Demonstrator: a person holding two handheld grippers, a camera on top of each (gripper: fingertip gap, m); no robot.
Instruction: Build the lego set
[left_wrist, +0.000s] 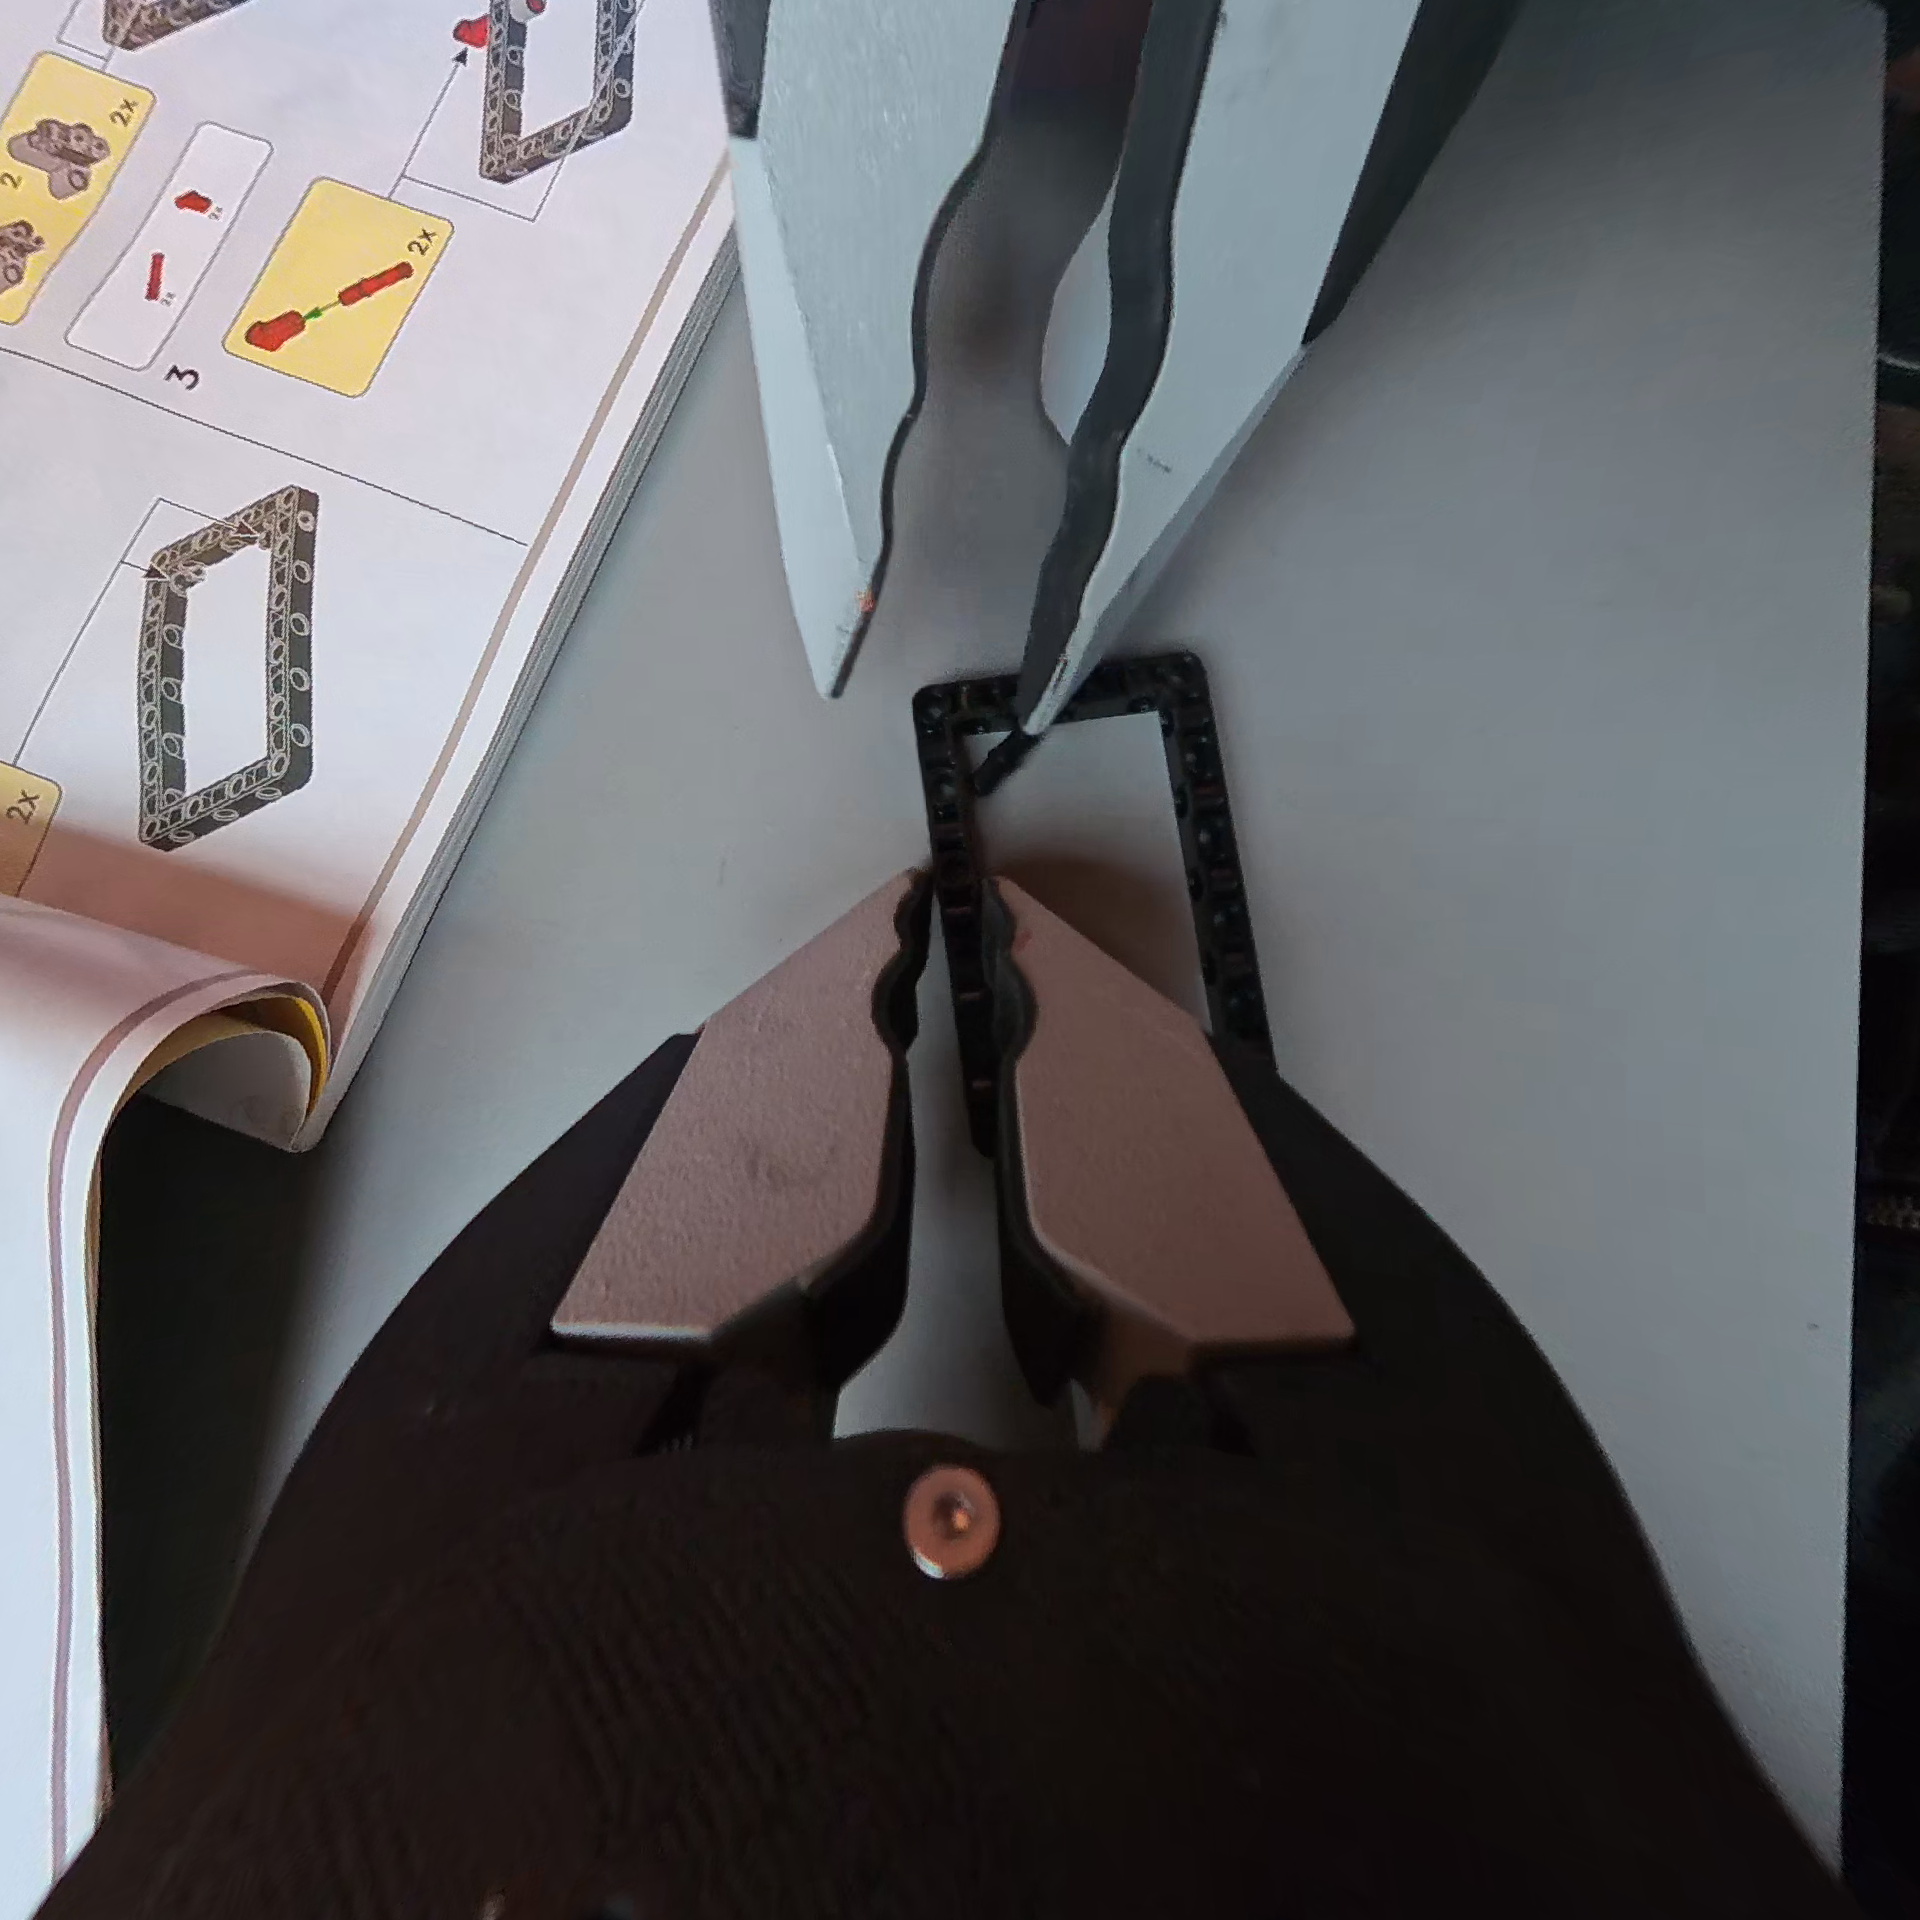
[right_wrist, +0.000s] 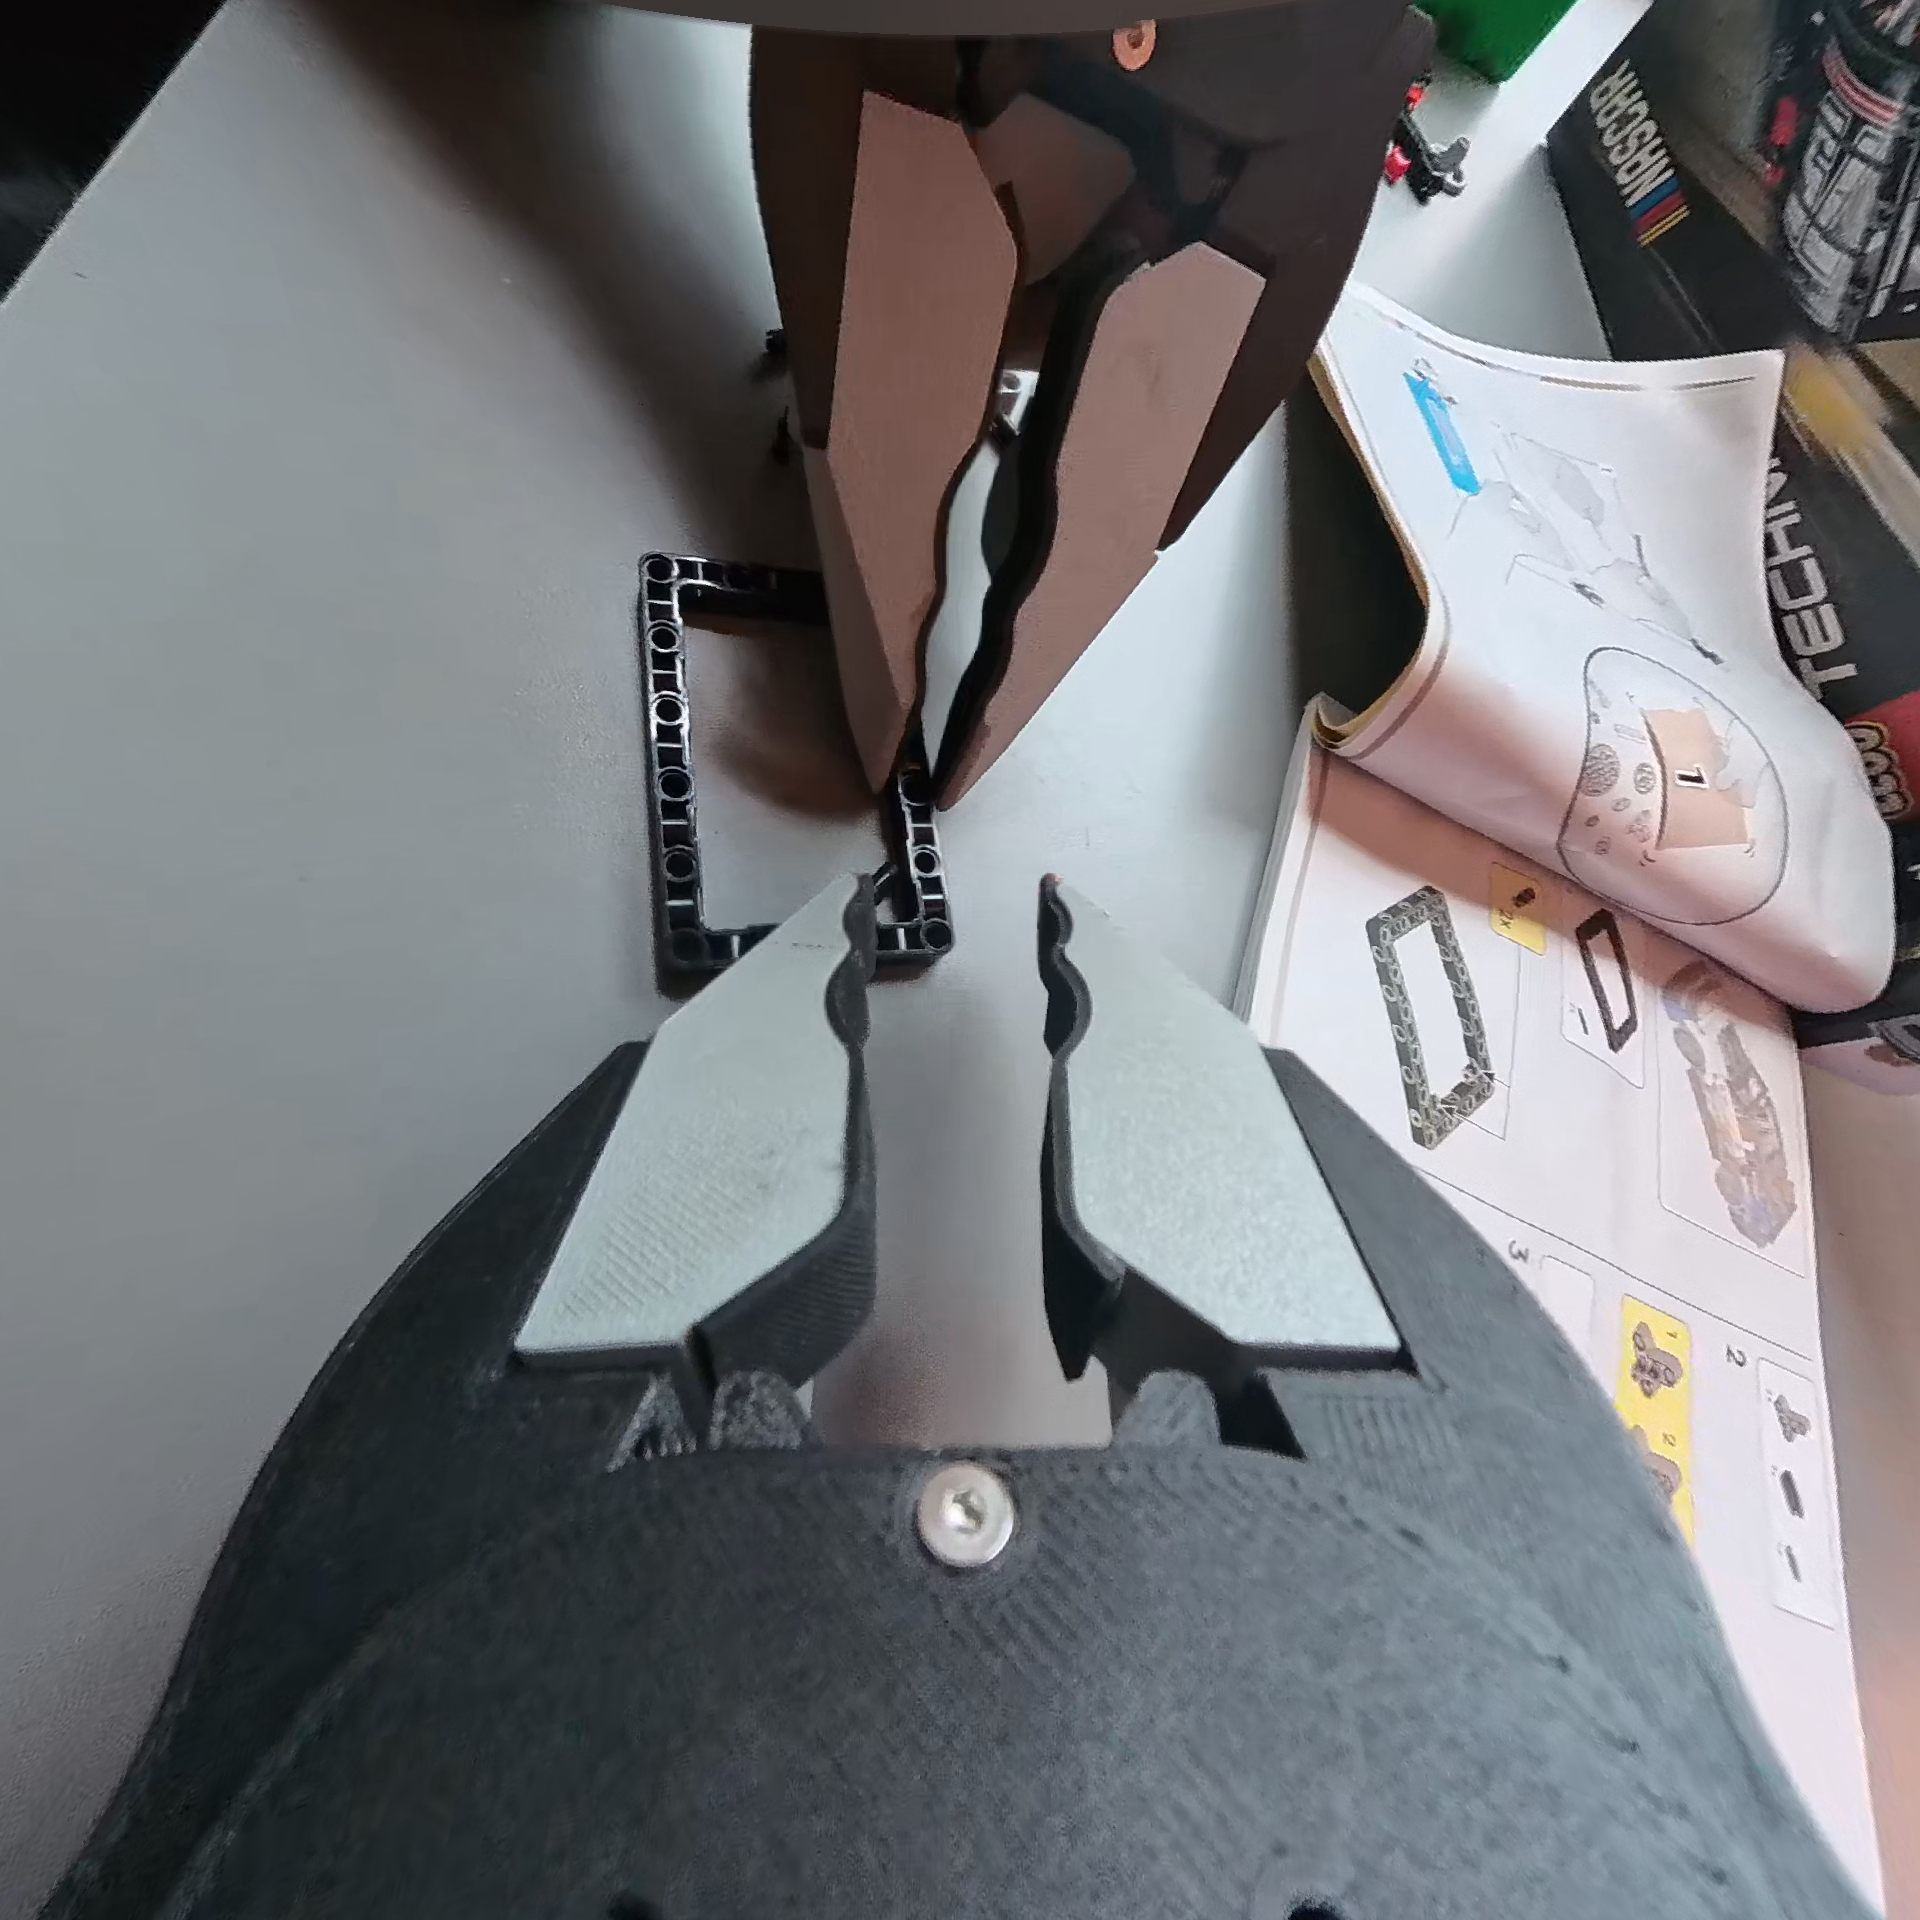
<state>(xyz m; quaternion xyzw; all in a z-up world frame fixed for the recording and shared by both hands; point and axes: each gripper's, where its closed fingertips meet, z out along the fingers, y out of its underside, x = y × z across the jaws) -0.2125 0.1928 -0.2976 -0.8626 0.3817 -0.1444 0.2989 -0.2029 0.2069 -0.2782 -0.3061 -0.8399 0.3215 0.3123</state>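
Note:
A black rectangular Lego frame (left_wrist: 1205, 831) lies flat on the grey table. My left gripper (left_wrist: 958, 883), with pink-brown fingers, is shut on the frame's left long side. My right gripper (left_wrist: 940, 701), with grey fingers, comes in from the far side and is open, with one fingertip over the frame's far short side. A small black pin (left_wrist: 1000, 764) pokes out at that fingertip, inside the frame's corner. In the right wrist view the right gripper (right_wrist: 953, 883) is open over the frame's (right_wrist: 665, 727) near end, and the left gripper (right_wrist: 912, 795) pinches the frame's right long side.
An open instruction booklet (left_wrist: 312, 416) lies left of the frame; it also shows in the right wrist view (right_wrist: 1507, 1039). A dark set box (right_wrist: 1766, 156) and loose small parts (right_wrist: 1429, 156) sit beyond it. The table edge (left_wrist: 1870, 935) runs close on the right. Both grippers' tips are close together, under 4 cm apart.

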